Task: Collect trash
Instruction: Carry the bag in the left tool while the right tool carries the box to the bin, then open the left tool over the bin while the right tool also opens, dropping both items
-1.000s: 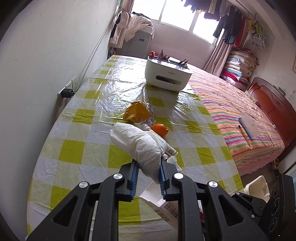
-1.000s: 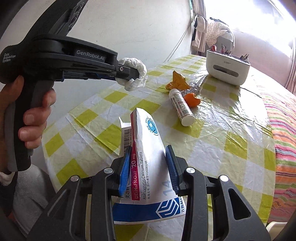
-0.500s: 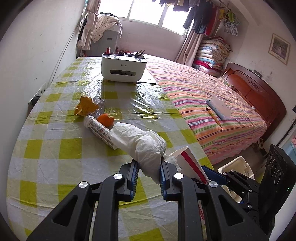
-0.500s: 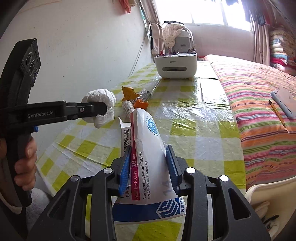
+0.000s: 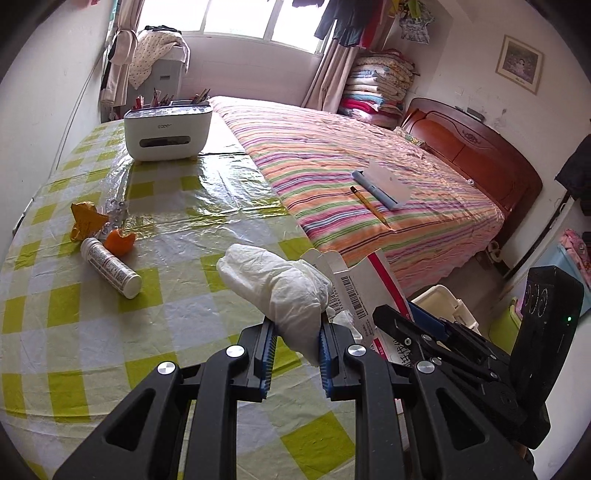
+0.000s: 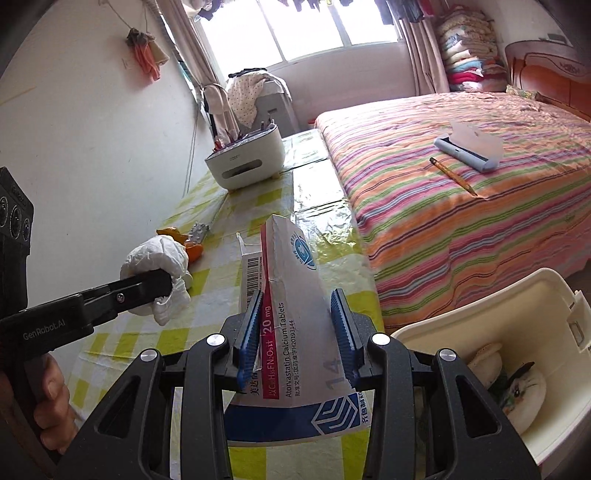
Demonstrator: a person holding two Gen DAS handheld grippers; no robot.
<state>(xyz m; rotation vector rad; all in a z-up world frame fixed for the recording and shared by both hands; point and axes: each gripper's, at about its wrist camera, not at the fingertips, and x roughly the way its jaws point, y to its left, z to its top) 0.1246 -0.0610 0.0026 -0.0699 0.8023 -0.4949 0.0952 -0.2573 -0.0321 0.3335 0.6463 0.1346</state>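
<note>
Above the checked yellow table (image 5: 92, 332), the left gripper (image 5: 295, 352) pinches a crumpled white tissue wad (image 5: 280, 291) and the right gripper (image 6: 295, 332) pinches a flattened medicine carton (image 6: 295, 314), probably for the cream plastic bin (image 6: 517, 314) just beside the table.

Sunlit bedroom window (image 5: 258, 18), striped bed (image 5: 369, 177)

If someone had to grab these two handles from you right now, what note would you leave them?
Left gripper: shut on a crumpled white tissue wad.
Right gripper: shut on a flattened white-and-red tablet box.
Cream plastic bin: on the floor beside the table, some rubbish inside.
Done: both pieces lifted.
Left: drop both into the bin, then fetch the white tube, orange peel and yellow wrapper from the checked tablecloth.
</note>
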